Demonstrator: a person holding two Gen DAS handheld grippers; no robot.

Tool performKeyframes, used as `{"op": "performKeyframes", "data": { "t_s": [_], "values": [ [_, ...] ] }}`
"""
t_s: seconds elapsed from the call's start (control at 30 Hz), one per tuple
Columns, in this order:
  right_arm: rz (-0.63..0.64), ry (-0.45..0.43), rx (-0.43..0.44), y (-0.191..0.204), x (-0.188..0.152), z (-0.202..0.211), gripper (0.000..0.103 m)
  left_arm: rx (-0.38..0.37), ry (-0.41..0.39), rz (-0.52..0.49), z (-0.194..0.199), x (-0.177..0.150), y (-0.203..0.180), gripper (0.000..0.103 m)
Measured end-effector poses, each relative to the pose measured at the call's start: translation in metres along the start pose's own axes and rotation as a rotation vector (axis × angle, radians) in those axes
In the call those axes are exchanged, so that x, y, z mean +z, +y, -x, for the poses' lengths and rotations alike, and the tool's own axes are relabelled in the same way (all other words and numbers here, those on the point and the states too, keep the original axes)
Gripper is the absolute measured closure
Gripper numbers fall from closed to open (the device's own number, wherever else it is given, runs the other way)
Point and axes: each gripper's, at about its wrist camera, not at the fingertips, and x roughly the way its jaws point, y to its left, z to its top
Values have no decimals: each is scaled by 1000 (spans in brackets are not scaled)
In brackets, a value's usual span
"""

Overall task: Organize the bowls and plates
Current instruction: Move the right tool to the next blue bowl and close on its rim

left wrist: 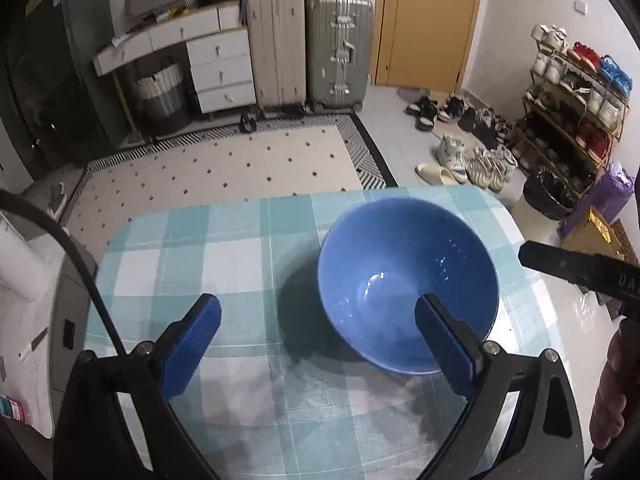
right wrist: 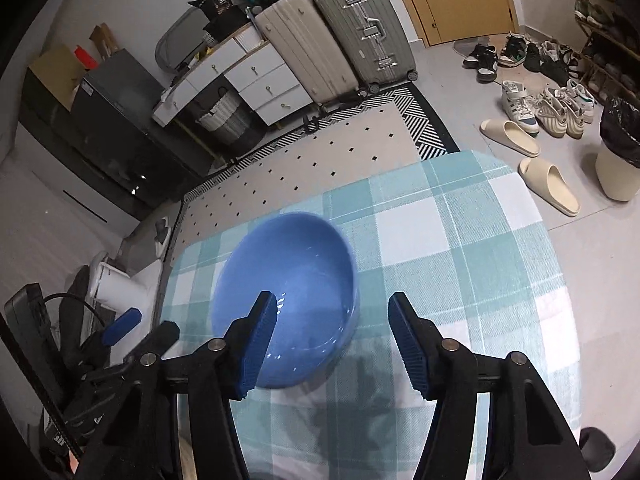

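A single blue bowl (left wrist: 408, 280) (right wrist: 288, 276) stands upright and empty on the teal checked tablecloth (left wrist: 224, 256) (right wrist: 460, 248). My left gripper (left wrist: 320, 312) is open; its right finger (left wrist: 444, 344) reaches over the bowl's near rim, and its left finger (left wrist: 196, 340) hangs over bare cloth. My right gripper (right wrist: 334, 312) is open too, straddling the bowl's right wall: the left finger (right wrist: 260, 340) is over the inside, the right finger (right wrist: 408, 344) outside. No pad visibly presses on the bowl. No plate shows in either view.
The table's far edge runs just behind the bowl, above a dotted rug (left wrist: 224, 168). Beyond stand suitcases (left wrist: 308, 52), white drawers (left wrist: 216, 68), shoes (left wrist: 472, 160) and a bin (right wrist: 618, 152). A hand (left wrist: 608, 392) shows at the right edge of the left wrist view.
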Motion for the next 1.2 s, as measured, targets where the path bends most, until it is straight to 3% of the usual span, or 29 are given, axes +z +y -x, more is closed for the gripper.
{"op": "performKeyframes", "data": {
  "t_s": [0.47, 0.67, 0.87, 0.93, 1.0, 1.03, 1.2],
  "values": [
    [32, 93, -45, -3, 7, -52, 43, -52, 94, 32, -46, 6, 4, 5],
    [47, 117, -52, -1, 9, -69, 48, -86, 118, 46, -59, 9, 3, 5],
    [60, 146, -80, 2, 6, -84, 64, -101, 124, 80, -73, 9, 8, 7],
    [64, 148, -89, 2, 5, -87, 71, -56, 141, 80, -81, 8, 10, 24],
    [69, 145, -112, 3, 5, -88, 75, -63, 148, 89, -85, 7, 12, 34],
    [68, 143, -121, 2, 5, -88, 77, -64, 154, 95, -88, 7, 14, 46],
    [73, 141, -148, 4, 3, -89, 92, -116, 187, 126, -96, 4, 17, 67]
  ]
}}
